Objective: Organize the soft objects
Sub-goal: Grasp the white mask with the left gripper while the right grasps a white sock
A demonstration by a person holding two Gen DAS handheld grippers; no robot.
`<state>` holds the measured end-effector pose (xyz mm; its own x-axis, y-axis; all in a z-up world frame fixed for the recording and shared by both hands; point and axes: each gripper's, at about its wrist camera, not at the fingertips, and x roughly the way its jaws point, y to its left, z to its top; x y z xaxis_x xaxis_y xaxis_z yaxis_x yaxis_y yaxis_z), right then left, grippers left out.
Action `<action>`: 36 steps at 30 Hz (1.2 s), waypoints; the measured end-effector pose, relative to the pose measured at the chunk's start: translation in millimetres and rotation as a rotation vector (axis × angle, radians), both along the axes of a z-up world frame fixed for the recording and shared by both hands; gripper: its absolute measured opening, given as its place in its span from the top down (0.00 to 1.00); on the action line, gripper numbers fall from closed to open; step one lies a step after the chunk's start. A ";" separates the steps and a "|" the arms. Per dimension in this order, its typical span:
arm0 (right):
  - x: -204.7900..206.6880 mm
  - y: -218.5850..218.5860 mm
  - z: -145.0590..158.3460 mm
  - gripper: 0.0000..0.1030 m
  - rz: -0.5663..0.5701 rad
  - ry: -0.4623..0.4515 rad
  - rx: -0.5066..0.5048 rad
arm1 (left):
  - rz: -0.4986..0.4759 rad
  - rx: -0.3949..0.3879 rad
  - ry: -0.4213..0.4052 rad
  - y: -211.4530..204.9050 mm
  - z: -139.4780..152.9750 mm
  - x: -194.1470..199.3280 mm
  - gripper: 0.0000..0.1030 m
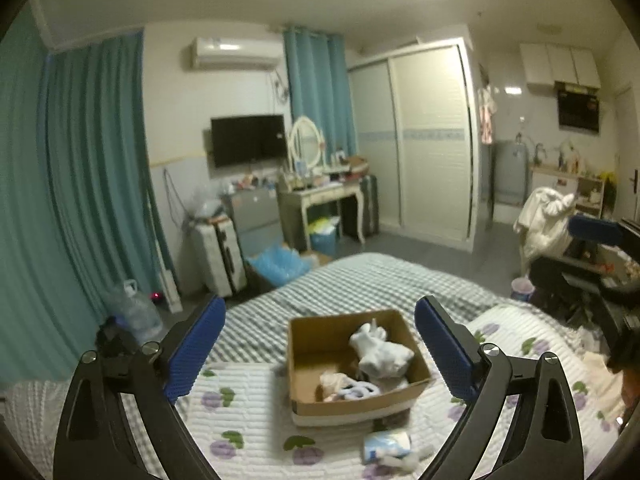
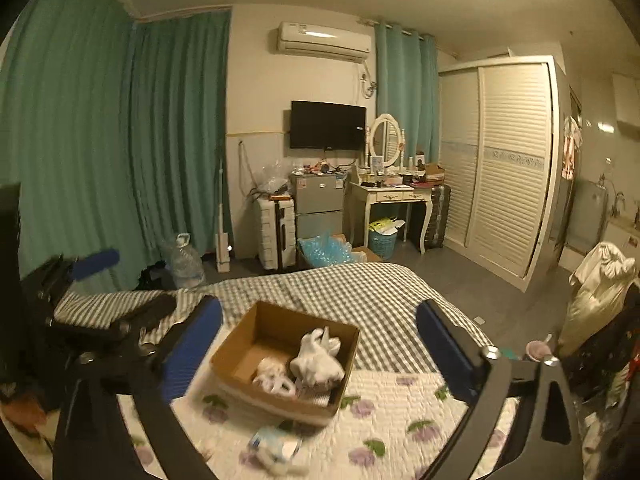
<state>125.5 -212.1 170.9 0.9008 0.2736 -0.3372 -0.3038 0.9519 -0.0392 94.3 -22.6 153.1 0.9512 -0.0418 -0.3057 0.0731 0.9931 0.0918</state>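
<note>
An open cardboard box point(image 1: 304, 336) sits on the bed and holds a white soft toy point(image 1: 380, 350) and a few small pale soft items point(image 1: 346, 388). The box point(image 2: 256, 332) and the white toy point(image 2: 318, 354) also show in the right wrist view. A light blue and white soft object point(image 1: 386, 444) lies on the quilt in front of the box, and also shows blurred in the right wrist view point(image 2: 276, 446). My left gripper point(image 1: 320, 350) is open and empty, above the bed short of the box. My right gripper point(image 2: 320, 350) is open and empty, likewise short of the box.
The bed has a floral quilt point(image 1: 248, 412) over a grey checked sheet point(image 1: 360, 284). The left gripper's body point(image 2: 80, 308) shows at the left of the right wrist view. Beyond the bed stand a suitcase point(image 1: 218, 254), a dressing table point(image 1: 320, 196) and a wardrobe point(image 1: 424, 140).
</note>
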 end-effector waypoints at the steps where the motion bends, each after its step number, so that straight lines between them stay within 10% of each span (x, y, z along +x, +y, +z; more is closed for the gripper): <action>1: -13.0 0.9 2.1 0.00 0.001 -0.004 -0.009 | 0.008 0.000 -0.007 3.5 3.8 -12.5 0.05; 6: -70.6 10.2 -6.6 0.00 -0.030 -0.006 -0.065 | 0.053 -0.002 0.013 21.8 -4.8 -37.9 0.05; 13: -98.4 19.2 -75.9 0.00 -0.031 0.034 -0.083 | 0.123 0.045 0.126 36.5 -92.9 -38.8 0.05; 20: -39.8 42.7 -184.5 0.00 -0.050 0.194 -0.091 | 0.177 -0.123 0.312 58.9 -202.3 3.1 0.05; 36: 55.7 55.0 -332.1 0.17 -0.038 0.439 -0.118 | 0.111 -0.025 0.524 33.4 -316.9 31.8 0.12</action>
<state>181.2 -157.1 -161.3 0.6744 0.1798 -0.7161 -0.2811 0.9594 -0.0239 126.1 10.8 -163.8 0.6702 0.0369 -0.7413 -0.0022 0.9989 0.0477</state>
